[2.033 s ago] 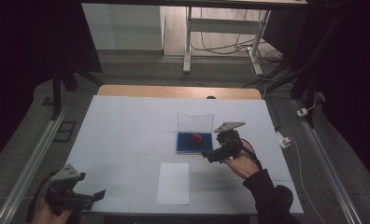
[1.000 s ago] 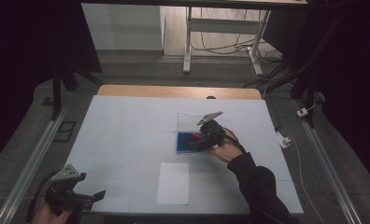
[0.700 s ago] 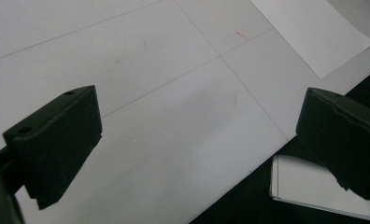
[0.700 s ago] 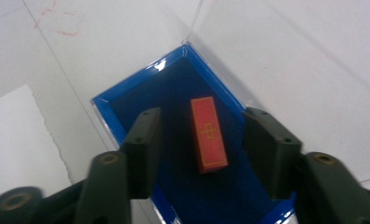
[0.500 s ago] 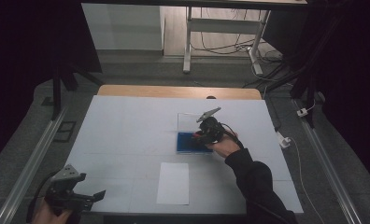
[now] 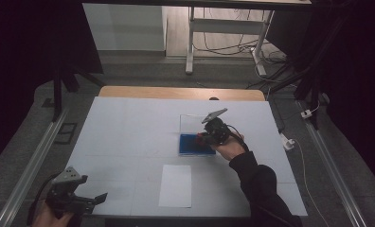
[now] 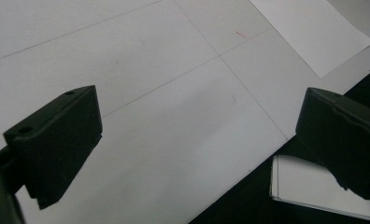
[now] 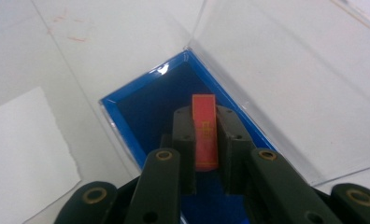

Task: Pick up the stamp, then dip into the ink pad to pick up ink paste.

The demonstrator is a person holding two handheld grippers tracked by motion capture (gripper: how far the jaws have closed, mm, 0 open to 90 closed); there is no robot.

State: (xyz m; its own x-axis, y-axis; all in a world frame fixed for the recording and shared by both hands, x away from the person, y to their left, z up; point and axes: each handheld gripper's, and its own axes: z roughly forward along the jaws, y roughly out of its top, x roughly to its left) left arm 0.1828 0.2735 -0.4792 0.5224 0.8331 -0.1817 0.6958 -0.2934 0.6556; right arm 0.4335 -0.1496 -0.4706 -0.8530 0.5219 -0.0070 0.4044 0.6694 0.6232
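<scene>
Nearest the person, the left gripper [image 6: 76, 197] hangs at the table's [image 6: 129, 123] front left corner, jaws spread wide on nothing, well apart from the action. The sheet of paper [image 6: 175, 185] lies mid-table. Farther back, the right gripper [image 6: 209, 137] has just been closing and now pinches a small red block [image 8: 205, 132] inside the blue tray [image 8: 141, 107], clear lid [image 8: 286, 84] open behind. The block's long axis runs straight along the jaws, so I'd guess a straight lift clears it.

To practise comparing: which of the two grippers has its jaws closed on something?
The right gripper, over the blue box: its jaws have just closed on a red piece. The left gripper stands open.
</scene>
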